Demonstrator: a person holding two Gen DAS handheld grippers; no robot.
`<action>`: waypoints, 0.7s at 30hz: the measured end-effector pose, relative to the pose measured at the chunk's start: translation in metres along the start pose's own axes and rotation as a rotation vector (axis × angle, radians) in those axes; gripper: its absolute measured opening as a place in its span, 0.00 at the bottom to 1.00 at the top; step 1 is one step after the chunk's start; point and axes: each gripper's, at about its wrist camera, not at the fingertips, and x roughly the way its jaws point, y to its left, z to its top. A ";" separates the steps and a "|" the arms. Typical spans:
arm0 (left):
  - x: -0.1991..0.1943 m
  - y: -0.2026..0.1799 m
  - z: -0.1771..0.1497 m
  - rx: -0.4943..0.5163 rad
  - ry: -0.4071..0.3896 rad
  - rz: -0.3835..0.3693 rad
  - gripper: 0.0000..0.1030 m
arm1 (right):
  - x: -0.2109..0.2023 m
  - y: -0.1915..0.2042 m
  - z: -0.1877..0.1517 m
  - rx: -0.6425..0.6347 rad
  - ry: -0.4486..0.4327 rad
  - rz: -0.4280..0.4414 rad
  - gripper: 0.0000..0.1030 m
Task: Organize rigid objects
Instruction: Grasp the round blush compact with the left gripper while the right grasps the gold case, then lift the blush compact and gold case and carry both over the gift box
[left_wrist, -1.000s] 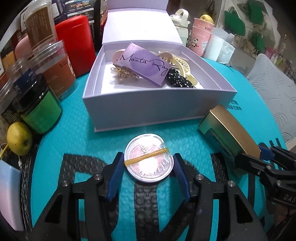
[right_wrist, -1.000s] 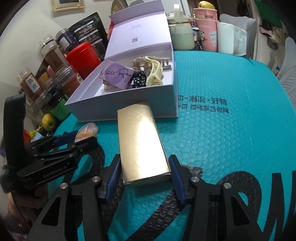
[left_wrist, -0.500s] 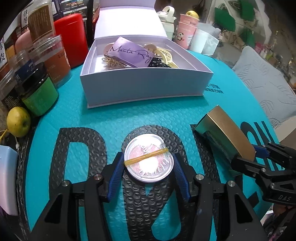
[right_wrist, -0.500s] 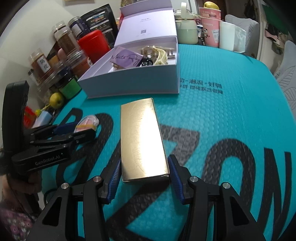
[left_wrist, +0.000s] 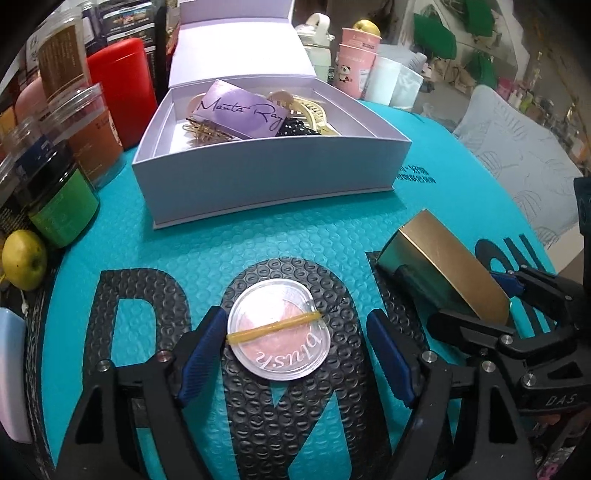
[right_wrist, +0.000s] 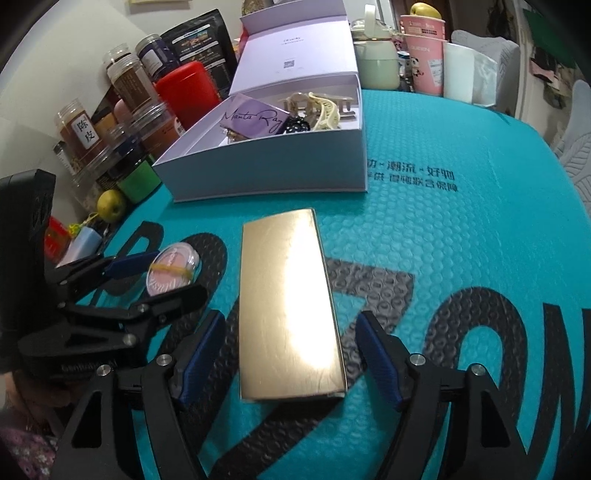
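On the teal bubble-textured mat (left_wrist: 229, 240) with big black letters that covers the bench, a round clear blush compact (left_wrist: 279, 339) with a yellow rubber band across it lies between the fingers of the left gripper (left_wrist: 293, 356). Those fingers are opening: the left blue pad (left_wrist: 201, 354) sits right at the compact's rim, while the right pad stands clear of it. Just to the right, a flat gold case (right_wrist: 290, 306) lies on the mat between the fingers of the right gripper (right_wrist: 288, 363), which are also opening, with a gap showing on both sides of the case. Farther back stands an open lavender box (left_wrist: 266, 184) with its lid raised; inside are a purple "Manta Ray" card box (left_wrist: 242, 110), a cream hair claw (right_wrist: 325, 109), a gold clip and a black dotted piece. Left of the box are a red canister (left_wrist: 123, 88), several clear jars and a yellow-green fruit (left_wrist: 24, 258). Behind it stand pink paper cups (right_wrist: 424, 59).
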 end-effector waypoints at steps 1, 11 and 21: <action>0.000 0.001 0.000 -0.008 -0.002 0.000 0.73 | 0.001 0.000 0.000 0.001 -0.002 -0.002 0.72; -0.005 0.013 -0.002 -0.056 -0.022 0.026 0.51 | 0.007 0.002 0.006 -0.019 -0.024 -0.035 0.44; -0.009 0.013 -0.003 -0.072 0.001 0.009 0.51 | 0.004 0.000 0.005 0.006 -0.016 0.009 0.44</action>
